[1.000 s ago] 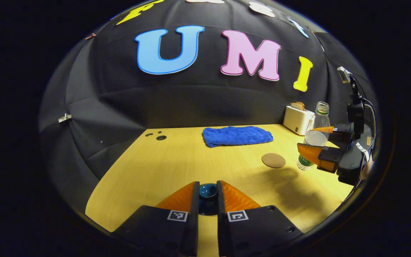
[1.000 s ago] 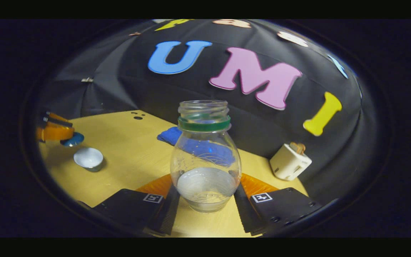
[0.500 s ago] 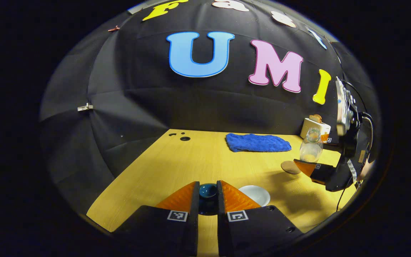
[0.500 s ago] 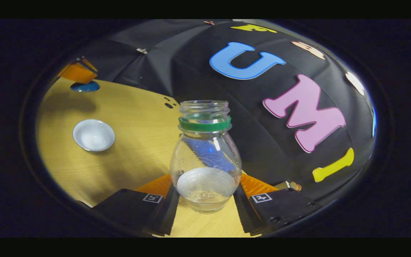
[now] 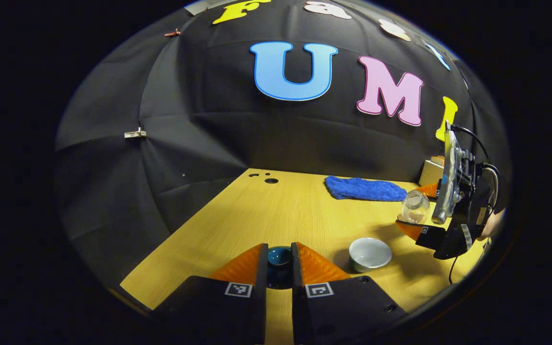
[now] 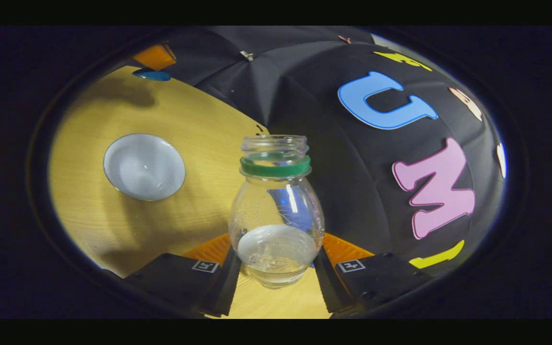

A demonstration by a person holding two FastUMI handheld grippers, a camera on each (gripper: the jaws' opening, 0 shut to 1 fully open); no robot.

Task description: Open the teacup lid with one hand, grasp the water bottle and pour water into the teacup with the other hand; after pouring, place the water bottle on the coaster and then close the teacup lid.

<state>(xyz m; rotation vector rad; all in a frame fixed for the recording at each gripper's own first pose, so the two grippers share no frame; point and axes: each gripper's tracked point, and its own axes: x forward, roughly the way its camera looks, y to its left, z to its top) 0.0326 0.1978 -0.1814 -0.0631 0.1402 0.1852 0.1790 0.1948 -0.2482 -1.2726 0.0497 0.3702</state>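
Left gripper view: left gripper (image 5: 279, 261) closed on the dark blue lid (image 5: 279, 256), both fingers pressing its sides, held above the table (image 5: 266, 215). Cup (image 5: 370, 254) stands uncovered at 3 o'clock of the lid, just beside the gripper's own right finger, white inside. Right gripper (image 5: 417, 215) at 2 o'clock of the cup, near the table's right edge, clamped on the bottle (image 5: 415, 207), which leans toward the cup. Blue towel (image 5: 364, 189) lies at the far side of the table, by the wall. Small toaster (image 5: 431, 171) in the far right corner, partly hidden behind the right gripper. Holes in the tabletop (image 5: 270, 180) at the far left corner. Bare wood from lid out to 11 o'clock, up to the left edge; bare strip between cup and towel.

Right gripper view: right gripper (image 6: 276, 261) grips the bottle (image 6: 276, 211) at its lower body, both fingers against it. Neck open, green ring under the mouth, a little water at the bottom. Cup (image 6: 144, 166) at 10 o'clock of the bottle mouth, well apart from it, open wood all round the cup. Left gripper (image 6: 154, 60) with lid (image 6: 154, 75) at the far top left, beyond the cup.
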